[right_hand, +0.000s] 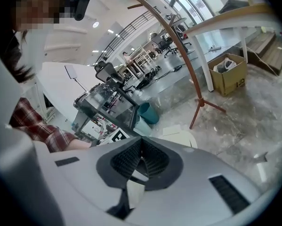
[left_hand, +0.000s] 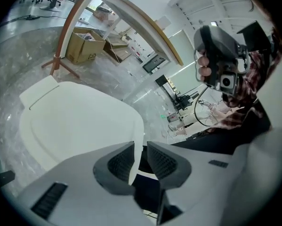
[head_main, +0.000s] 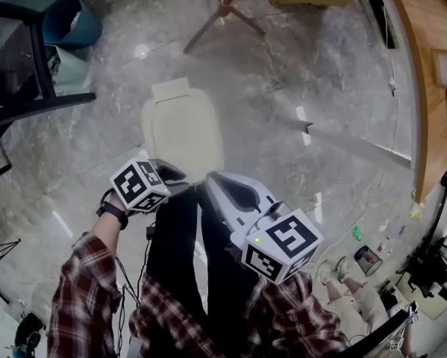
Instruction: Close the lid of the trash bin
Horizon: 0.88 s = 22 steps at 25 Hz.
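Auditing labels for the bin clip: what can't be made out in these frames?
1) Body of the bin: head view, the lid covers it, so how far it is raised is unclear.
2) Whether the left gripper grips: left gripper view, the lid edge sits between the fingers and covers one pad.
3) Right gripper view: the right gripper body blocks most of the bin.

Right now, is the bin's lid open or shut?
Down or nearly: the lid lies flat, no opening shows; left gripper grips its edge.
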Each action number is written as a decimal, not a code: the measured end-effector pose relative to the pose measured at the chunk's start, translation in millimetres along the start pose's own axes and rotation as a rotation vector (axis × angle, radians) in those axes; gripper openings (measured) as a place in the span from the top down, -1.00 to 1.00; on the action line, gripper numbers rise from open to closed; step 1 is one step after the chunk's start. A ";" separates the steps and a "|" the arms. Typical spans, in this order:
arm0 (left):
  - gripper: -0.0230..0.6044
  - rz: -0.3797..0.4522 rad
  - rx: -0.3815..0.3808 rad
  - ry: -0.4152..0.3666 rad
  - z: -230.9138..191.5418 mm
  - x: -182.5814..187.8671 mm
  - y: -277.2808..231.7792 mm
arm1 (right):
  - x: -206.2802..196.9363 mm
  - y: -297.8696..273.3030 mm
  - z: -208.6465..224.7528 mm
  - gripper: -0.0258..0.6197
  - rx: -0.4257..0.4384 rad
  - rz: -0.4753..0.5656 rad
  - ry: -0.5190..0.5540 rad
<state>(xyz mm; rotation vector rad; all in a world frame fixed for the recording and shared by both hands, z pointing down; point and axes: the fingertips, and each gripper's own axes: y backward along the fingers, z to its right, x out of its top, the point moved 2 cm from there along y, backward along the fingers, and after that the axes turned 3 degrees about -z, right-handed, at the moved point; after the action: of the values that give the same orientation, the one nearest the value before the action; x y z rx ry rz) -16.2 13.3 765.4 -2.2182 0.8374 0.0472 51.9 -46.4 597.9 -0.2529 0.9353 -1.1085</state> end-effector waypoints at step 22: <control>0.75 -0.035 0.208 0.150 -41.3 -41.1 -60.7 | -31.4 -12.4 23.4 0.88 -0.022 -0.060 -0.026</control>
<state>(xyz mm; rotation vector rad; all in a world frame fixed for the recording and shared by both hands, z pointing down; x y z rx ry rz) -22.0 39.2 845.2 -2.0575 0.8436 -0.2167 57.4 -31.6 635.8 -0.3145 0.9220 -1.1475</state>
